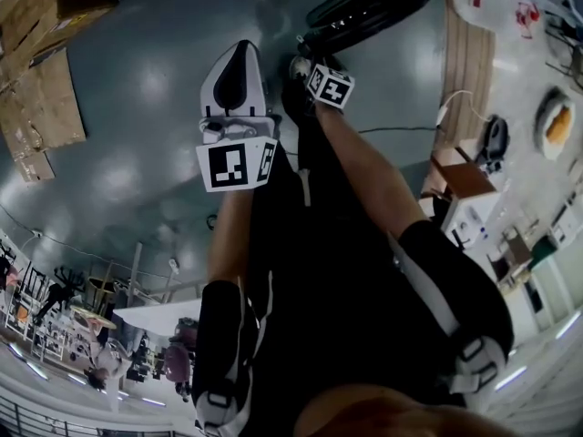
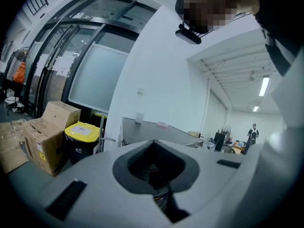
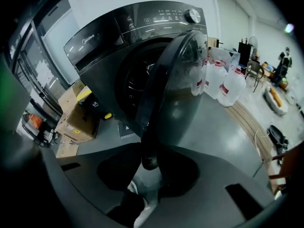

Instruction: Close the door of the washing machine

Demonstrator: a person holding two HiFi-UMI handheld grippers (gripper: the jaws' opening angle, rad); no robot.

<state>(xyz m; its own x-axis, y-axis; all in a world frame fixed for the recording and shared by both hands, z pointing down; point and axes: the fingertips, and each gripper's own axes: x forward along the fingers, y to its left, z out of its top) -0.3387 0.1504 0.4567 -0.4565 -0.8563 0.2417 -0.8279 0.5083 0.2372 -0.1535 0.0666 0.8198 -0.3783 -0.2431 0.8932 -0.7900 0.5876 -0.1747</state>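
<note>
Between the 2 jaws of the right gripper (image 3: pixel 149 167) runs the lower rim of the washing machine's door (image 3: pixel 183 75). The jaws stand partly apart around it, and I cannot tell whether either pad touches the rim. The door is open, swung well out from the drum opening (image 3: pixel 135 87) and seen nearly edge-on in the right gripper view, its dark glass bowl bulging to the right. The washing machine (image 3: pixel 102 49) is dark grey, with a control strip and a round knob (image 3: pixel 192 15) along its top front. It stands on the grey floor (image 3: pixel 213 127). Cardboard boxes (image 3: pixel 76 118) sit just beside it on the left, and big clear water bottles (image 3: pixel 230 87) stand behind the door on the right.

The left gripper (image 2: pixel 153 167) is well apart from the machine and points nearly level at a white wall, a cardboard box (image 2: pixel 50 132) and a black bin with a yellow lid (image 2: pixel 83 134). Its jaws look drawn together with nothing between them. From the head view both grippers reach forward over the person's black-clad legs, the left one nearer and the right one beside the dark curve of the door at the top.
</note>
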